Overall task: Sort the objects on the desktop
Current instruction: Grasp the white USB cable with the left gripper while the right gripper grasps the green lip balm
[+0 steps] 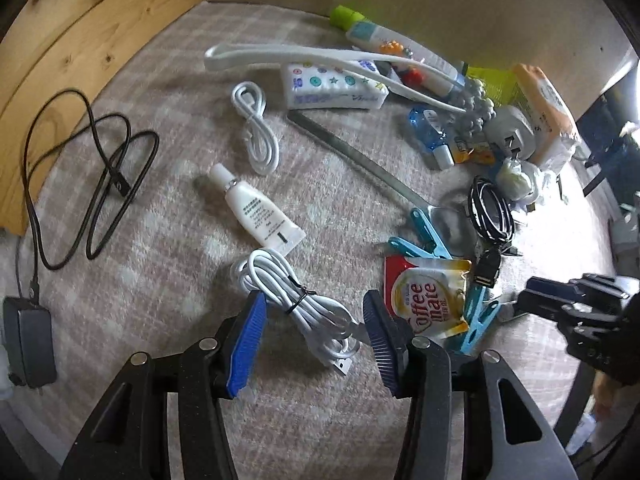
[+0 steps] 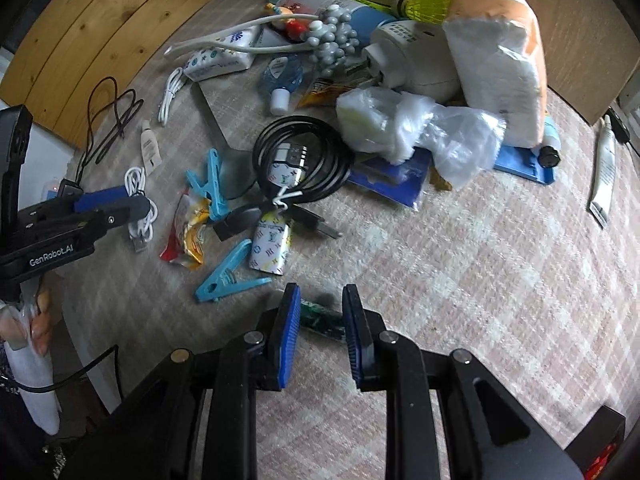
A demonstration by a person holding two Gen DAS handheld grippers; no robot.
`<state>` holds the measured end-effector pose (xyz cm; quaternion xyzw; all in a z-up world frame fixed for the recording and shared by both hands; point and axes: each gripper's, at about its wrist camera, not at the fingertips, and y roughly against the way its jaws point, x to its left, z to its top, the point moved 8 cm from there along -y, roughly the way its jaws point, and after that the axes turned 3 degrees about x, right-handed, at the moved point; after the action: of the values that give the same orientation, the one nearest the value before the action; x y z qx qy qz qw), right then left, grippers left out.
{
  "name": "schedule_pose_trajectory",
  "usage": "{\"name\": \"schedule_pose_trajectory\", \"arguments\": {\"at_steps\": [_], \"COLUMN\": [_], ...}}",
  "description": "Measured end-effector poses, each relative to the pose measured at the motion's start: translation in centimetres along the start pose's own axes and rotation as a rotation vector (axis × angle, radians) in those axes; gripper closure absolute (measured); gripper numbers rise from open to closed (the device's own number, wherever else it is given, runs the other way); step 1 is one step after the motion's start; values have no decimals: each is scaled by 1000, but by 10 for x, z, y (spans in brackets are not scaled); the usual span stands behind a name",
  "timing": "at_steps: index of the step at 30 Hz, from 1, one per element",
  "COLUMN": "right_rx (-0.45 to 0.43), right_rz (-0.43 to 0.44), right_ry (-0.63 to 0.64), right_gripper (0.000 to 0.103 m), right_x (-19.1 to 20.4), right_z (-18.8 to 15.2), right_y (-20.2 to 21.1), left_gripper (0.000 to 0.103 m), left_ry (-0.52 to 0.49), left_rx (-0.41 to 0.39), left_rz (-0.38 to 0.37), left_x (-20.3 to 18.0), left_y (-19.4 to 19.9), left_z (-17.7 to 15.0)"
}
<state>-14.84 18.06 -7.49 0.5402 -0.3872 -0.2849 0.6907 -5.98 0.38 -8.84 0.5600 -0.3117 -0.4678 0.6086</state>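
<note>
**A:** How did the left gripper (image 1: 316, 336) stand?

**B:** Its jaws were spread wide on either side of a bundled white USB cable (image 1: 304, 304) lying on the checked tablecloth (image 1: 160, 240), with no pad touching it. A Coffee mate sachet (image 1: 428, 300) lay just beside the far-side pad.

**A:** And the right gripper (image 2: 322, 328)?

**B:** Parted too, straddling a small green-and-black stick (image 2: 322, 318); I couldn't tell whether the pads (image 2: 290, 332) touched it.

**A:** Farther out?

**B:** Two blue clothes pegs (image 2: 224, 276), a coiled black cable (image 2: 304, 160), then a white tube (image 1: 256, 216) and a heaped pile with a tissue pack (image 2: 500, 52) against the back wall.
</note>
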Motion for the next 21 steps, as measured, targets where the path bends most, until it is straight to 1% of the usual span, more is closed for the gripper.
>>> {"name": "schedule_pose_trajectory", "arguments": {"at_steps": [3, 8, 9, 10, 12, 14, 15, 16, 17, 20, 21], "right_rx": [8, 6, 7, 9, 13, 19, 27, 36, 42, 69, 64], "right_rz": [-2, 18, 21, 28, 25, -6, -15, -32, -56, -137, -146], "right_ry": [4, 60, 76, 95, 140, 191, 202, 213, 226, 232, 229], "right_gripper": [82, 80, 75, 68, 59, 58, 58, 58, 58, 60, 63], "right_x": [-4, -1, 1, 3, 11, 12, 11, 10, 10, 4, 4], "right_z": [-5, -11, -12, -13, -15, -16, -14, -15, -16, -18, -18], "right_y": [2, 9, 10, 12, 11, 9, 8, 4, 1, -10, -11], "left_gripper": [58, 60, 60, 60, 60, 60, 62, 69, 70, 70, 70], "left_ry": [-17, 20, 24, 24, 21, 18, 18, 15, 14, 12, 9], "left_rx": [-8, 7, 9, 11, 10, 9, 8, 6, 7, 7, 7], "left_rz": [13, -22, -27, -28, -26, -22, -22, -20, -14, -15, -13], "left_x": [-3, -1, -1, -1, -2, -4, -5, -6, -6, -8, -9], "left_y": [0, 1, 2, 2, 2, 2, 2, 2, 1, 2, 2], "left_z": [0, 0, -1, -1, -2, -2, -2, -2, -2, -2, -1]}}
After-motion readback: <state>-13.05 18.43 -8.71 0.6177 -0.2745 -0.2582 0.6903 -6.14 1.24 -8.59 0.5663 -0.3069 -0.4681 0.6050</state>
